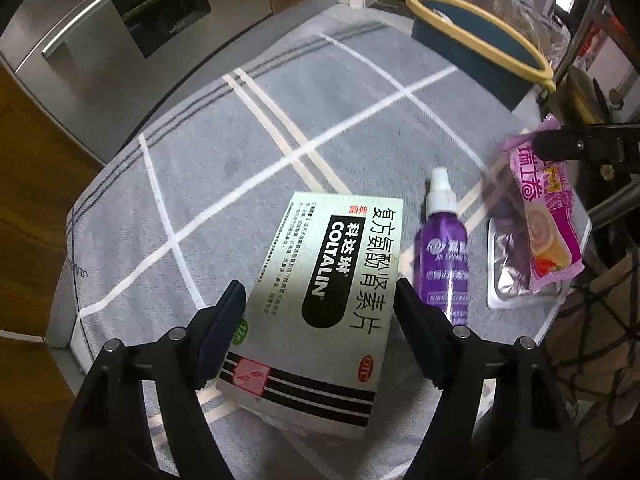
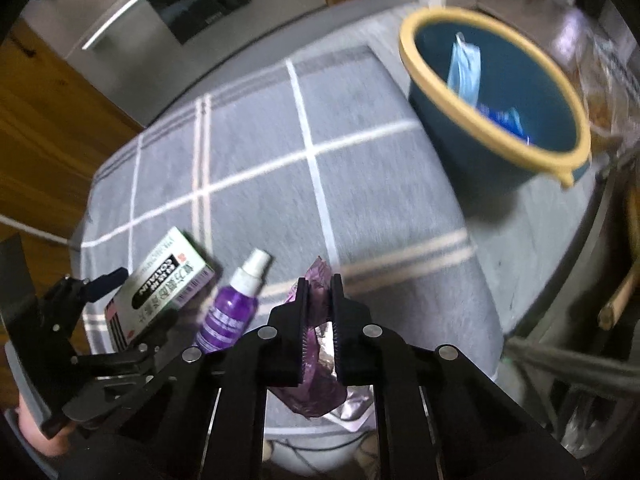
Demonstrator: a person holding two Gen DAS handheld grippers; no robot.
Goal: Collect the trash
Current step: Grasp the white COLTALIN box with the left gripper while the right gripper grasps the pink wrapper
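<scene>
Pinching the purple snack wrapper (image 2: 316, 312) between nearly closed jaws, the right gripper (image 2: 319, 300) had its piece of trash in hand, though not yet carried to the blue bin (image 2: 496, 152), which stood well apart at the far side of the checked cloth (image 2: 260, 168) and already held some blue packets (image 2: 464, 68). The wrapper's long axis ran roughly along the fingers, one end poking out past the tips toward the bin. The left gripper (image 1: 320, 312) hung with jaws spread on either side of the medicine box (image 1: 320, 300), apparently not pressing it. The box, the purple spray bottle (image 1: 442, 252) just beside it and a foil blister pack (image 1: 516, 276) remained on the cloth, far from the bin; which counted as trash I could not tell.
</scene>
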